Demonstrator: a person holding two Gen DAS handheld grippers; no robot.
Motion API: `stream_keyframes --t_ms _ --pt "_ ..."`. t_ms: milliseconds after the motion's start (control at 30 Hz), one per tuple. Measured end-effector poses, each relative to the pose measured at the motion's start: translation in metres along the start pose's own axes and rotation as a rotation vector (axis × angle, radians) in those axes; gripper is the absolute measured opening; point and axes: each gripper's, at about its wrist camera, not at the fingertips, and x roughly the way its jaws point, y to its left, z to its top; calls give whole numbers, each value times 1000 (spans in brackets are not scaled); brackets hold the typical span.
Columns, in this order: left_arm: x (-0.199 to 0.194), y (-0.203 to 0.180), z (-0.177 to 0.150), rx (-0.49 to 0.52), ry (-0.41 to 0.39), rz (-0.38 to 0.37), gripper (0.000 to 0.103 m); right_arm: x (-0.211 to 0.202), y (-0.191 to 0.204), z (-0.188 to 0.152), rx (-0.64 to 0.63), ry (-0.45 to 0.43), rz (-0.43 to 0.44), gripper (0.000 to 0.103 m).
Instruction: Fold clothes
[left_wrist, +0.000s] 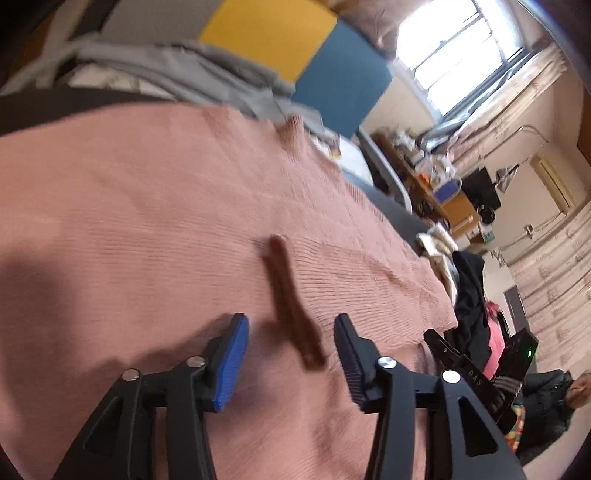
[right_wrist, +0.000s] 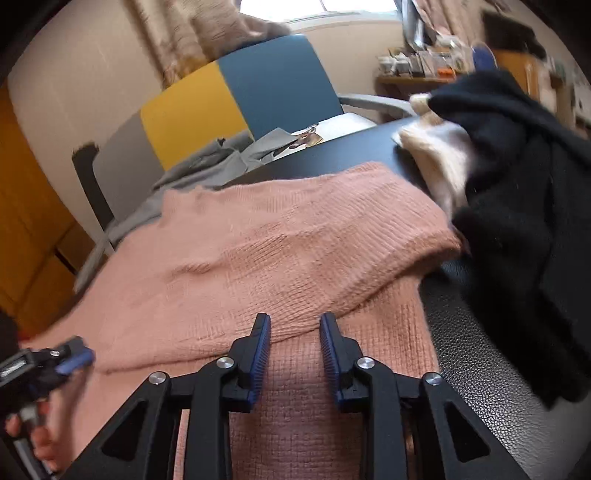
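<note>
Spreading across most of both views, the pink knit sweater (left_wrist: 155, 221) lies on the dark surface (right_wrist: 480, 369), taking up the centre and left of the left wrist frame and the middle of the right wrist frame. In the right wrist view one layer of it is folded over another, the folded edge running from lower left to the right of centre. A dark brown strip (left_wrist: 291, 302) shows on the knit in the lower middle of the left wrist frame; what it is cannot be told.

The left hand-held gripper (left_wrist: 291, 354) hovers over the sweater at the bottom of its frame, jaws parted wide and released, the brown strip seen between them but not pinched. The right hand-held gripper (right_wrist: 295, 354) sits at the bottom centre of its frame, jaws parted a little with only knit seen behind the gap, grasping nothing. A hand (right_wrist: 37, 435) shows at the lower left edge of the right wrist view.

A black garment (right_wrist: 517, 206) is heaped at the right of the right wrist frame, touching the sweater's right end, with a cream garment (right_wrist: 439, 158) just beside it. A grey garment (right_wrist: 210, 162) lies beyond the sweater, in front of a yellow and blue chair (right_wrist: 240, 92).
</note>
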Motion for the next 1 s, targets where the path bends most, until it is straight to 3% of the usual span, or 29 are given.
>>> stream_keyframes --t_ms 133,233,333,433,533,667,767,867,1000 --pt "29 -12 11 -30 79 -10 56 3 -2 1 -16 -3 -4 30" --pt "35 -17 14 -26 64 32 50 6 1 0 -22 -12 -9 30" --pt "32 -17 23 -40 43 26 7 4 2 2 -16 -23 -3 30" --pt "10 -15 42 -70 -37 -32 6 -3 0 -1 -4 -32 0 30" --pt "-18 -15 64 -48 -126 -18 5 -5 -1 -2 3 -35 1 30" --pt "-34 3 79 -22 -147 58 5 -6 -1 -2 7 -33 2 30" --pt "-31 28 70 -29 -144 155 5 -6 -2 -3 15 -36 6 30" --pt "-23 64 50 -125 -124 170 5 -7 -2 -4 24 -36 10 30" --pt "-28 88 16 -194 -234 59 3 -10 -10 -3 68 -46 55 30"
